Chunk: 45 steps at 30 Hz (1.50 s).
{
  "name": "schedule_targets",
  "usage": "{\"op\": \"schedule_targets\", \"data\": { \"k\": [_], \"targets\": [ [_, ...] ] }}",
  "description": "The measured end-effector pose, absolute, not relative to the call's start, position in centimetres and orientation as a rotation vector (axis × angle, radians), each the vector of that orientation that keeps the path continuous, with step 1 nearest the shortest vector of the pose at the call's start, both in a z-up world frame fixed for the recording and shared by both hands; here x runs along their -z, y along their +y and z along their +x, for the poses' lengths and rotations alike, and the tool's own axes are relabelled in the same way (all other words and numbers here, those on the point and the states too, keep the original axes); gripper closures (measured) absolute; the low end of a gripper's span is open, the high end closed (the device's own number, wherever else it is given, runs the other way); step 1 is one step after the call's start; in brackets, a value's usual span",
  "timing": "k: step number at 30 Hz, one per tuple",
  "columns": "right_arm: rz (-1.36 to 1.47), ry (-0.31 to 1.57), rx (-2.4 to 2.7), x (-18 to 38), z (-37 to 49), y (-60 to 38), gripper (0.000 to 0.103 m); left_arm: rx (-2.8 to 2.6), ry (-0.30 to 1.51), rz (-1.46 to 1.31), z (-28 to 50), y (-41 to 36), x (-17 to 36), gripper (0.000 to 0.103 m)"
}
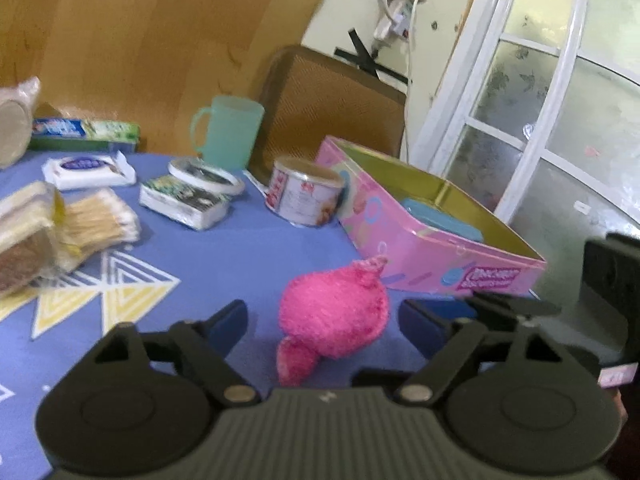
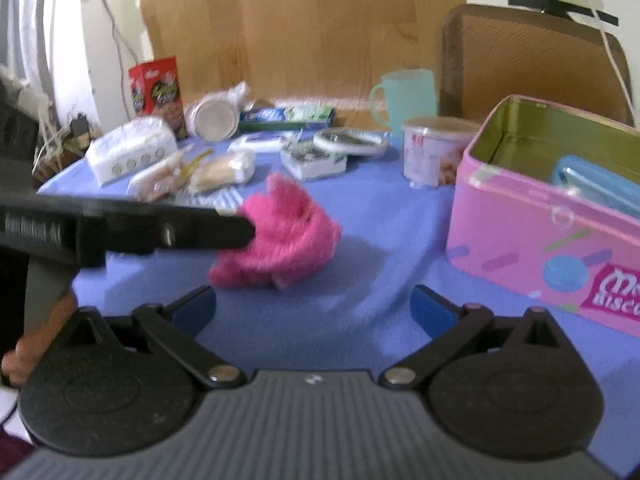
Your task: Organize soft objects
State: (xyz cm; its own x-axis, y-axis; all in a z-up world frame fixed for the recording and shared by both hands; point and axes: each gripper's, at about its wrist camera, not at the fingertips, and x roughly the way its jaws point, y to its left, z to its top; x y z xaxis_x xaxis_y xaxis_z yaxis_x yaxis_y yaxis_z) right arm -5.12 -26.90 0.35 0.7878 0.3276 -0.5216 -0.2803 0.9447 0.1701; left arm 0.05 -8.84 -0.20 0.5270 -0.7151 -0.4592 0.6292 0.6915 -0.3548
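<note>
Far left on the bench [image 1: 248, 256], under its blue cloth: wrapped bread [image 1: 24, 236], a bundle of cotton swabs [image 1: 100, 220], a white wipes pack [image 1: 86, 168] toward the back edge. Further right, a mint green mug [image 1: 228, 132] at the back edge, a small round tub [image 1: 304, 196] in front of it.

Mid-bench, lying flat: a fuzzy hot-pink plush toy [image 1: 332, 316], rounded and shaggy, a small knob at its far end, a stubby tail-like piece toward the camera. Sits between the spread fingers of the left hand-held gripper [image 1: 322, 320], jaws wide apart, none seen pressing the fur. From the right wrist view, left hand-held gripper reaching in level from the left, tip at the toy.

Right hand-held gripper [image 2: 312, 308] low over the near edge, fingers spread wide, holding nothing, toy just beyond them.

Right edge: open pink tin [image 1: 432, 248], a blue item [image 1: 444, 220] inside.
</note>
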Motion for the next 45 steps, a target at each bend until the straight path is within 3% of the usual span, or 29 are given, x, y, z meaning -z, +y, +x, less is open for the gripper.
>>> {"op": "schedule_targets", "data": {
  "k": [3, 4, 5, 7, 14, 19, 20, 21, 23, 26, 30, 31, 36, 40, 45],
  "targets": [
    [0.026, 0.564, -0.374, -0.8, -4.1, -25.8, 0.006, 0.835, 0.684, -0.178, 1.1, -9.6, 0.6, 0.045],
    [0.007, 0.567, -0.381, -0.6, -3.6, -25.3, 0.015, 0.844, 0.709, -0.200, 1.5, -9.8, 0.8, 0.048],
    [0.003, 0.583, -0.397, -0.4, -3.0, -25.1, 0.036, 0.848, 0.725, -0.221, 1.7, -9.8, 1.0, 0.050],
    [0.019, 0.586, -0.377, -0.3, -2.4, -25.0, 0.041, 0.826, 0.711, -0.224, 1.7, -10.0, 0.4, 0.051],
    [0.062, 0.384, -0.260, -4.0, -5.1, -30.0, 0.042, 0.949, 0.566, -0.097, 1.0, -16.2, -5.2, 0.050],
    [0.120, 0.398, -0.112, -5.0, -4.7, -36.0, 0.042, 1.025, 0.584, -0.005, 3.3, -24.7, -6.4, 0.047],
    [0.129, 0.424, -0.095, -5.1, -4.2, -37.1, 0.041, 1.025, 0.618, -0.006, 4.1, -26.1, -6.3, 0.042],
    [0.148, 0.464, -0.086, -5.1, -3.4, -38.4, 0.041, 1.024, 0.661, -0.011, 5.1, -27.5, -6.1, 0.028],
    [0.231, 0.574, -0.093, -4.7, -1.4, -40.9, 0.041, 0.988, 0.739, -0.009, 6.9, -30.0, -5.5, 0.011],
    [0.248, 0.695, 0.002, -3.9, 1.1, -42.9, 0.038, 0.899, 0.740, 0.013, 7.9, -31.5, -4.9, 0.009],
    [0.196, 0.630, 0.173, -4.1, 0.7, -43.8, 0.028, 0.877, 0.651, -0.033, 6.9, -28.5, -5.9, 0.005],
    [0.224, 0.603, 0.167, -4.3, 0.2, -44.1, 0.022, 0.870, 0.618, -0.040, 6.5, -27.3, -6.3, 0.004],
    [0.276, 0.431, 0.152, -6.0, -2.6, -42.7, 0.022, 0.779, 0.487, -0.010, 3.9, -18.8, -6.5, 0.004],
    [0.214, 0.372, 0.042, -7.9, -2.6, -39.3, 0.033, 0.615, 0.460, 0.043, 2.9, -11.7, -4.6, 0.004],
    [0.141, 0.444, -0.198, -8.5, 2.2, -31.5, 0.044, 0.486, 0.497, 0.019, 2.5, -5.5, -1.5, 0.006]
  ]
}}
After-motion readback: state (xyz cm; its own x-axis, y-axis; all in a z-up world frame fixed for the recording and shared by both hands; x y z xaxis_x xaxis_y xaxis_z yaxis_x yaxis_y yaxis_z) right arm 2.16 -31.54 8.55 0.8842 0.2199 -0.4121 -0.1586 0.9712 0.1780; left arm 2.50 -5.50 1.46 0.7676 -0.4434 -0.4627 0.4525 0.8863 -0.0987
